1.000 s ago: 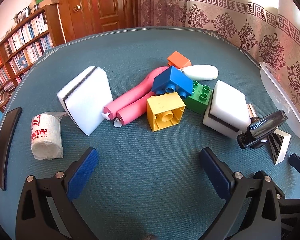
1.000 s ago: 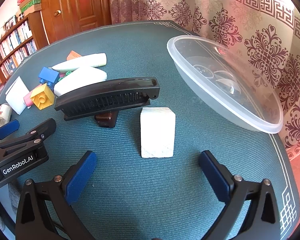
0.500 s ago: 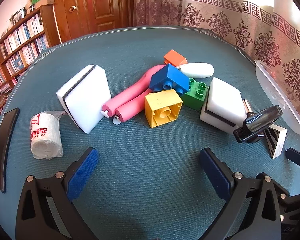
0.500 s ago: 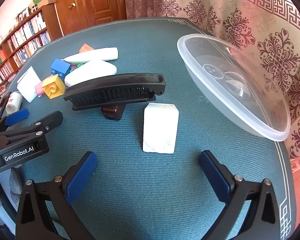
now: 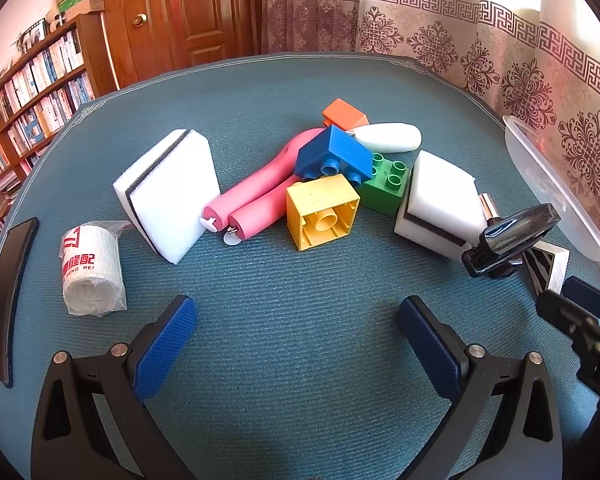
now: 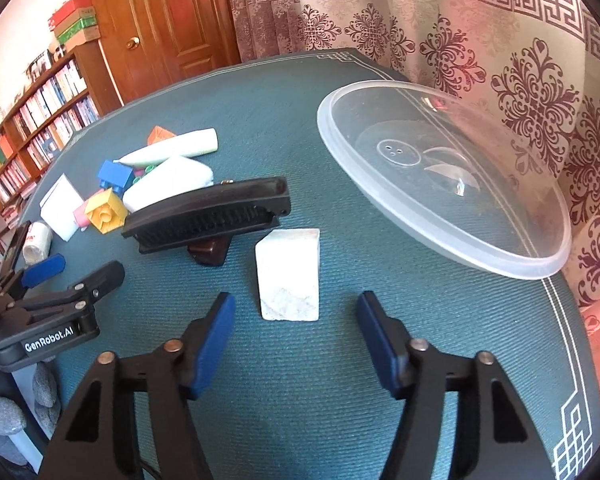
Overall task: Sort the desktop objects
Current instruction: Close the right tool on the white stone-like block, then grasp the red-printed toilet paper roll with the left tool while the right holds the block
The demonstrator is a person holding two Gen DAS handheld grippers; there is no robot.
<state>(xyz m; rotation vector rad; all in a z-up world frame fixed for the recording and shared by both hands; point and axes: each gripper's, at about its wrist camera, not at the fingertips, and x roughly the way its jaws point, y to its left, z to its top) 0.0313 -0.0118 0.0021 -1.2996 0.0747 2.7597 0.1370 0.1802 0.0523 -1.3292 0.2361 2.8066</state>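
Note:
A heap lies on the teal table: yellow brick [image 5: 322,211], blue brick [image 5: 334,157], green brick [image 5: 385,178], orange brick [image 5: 343,114], pink handles [image 5: 256,196], white tube [image 5: 390,138], two white sponges [image 5: 168,194] [image 5: 440,200]. My left gripper [image 5: 298,334] is open and empty, short of the heap. My right gripper [image 6: 292,334] is open, its jaws narrowed, just short of a white stone block [image 6: 290,274]. A black comb-like clip [image 6: 208,214] lies behind the block.
A clear plastic bowl [image 6: 444,184] stands tilted at the right by the curtain. A wrapped white roll [image 5: 90,270] and a black slab [image 5: 8,296] lie at the left. The left gripper's body [image 6: 52,316] shows left of my right gripper.
My right gripper has moved forward toward the white block and its jaws have narrowed. My left gripper has edged slightly toward the heap and stays open.

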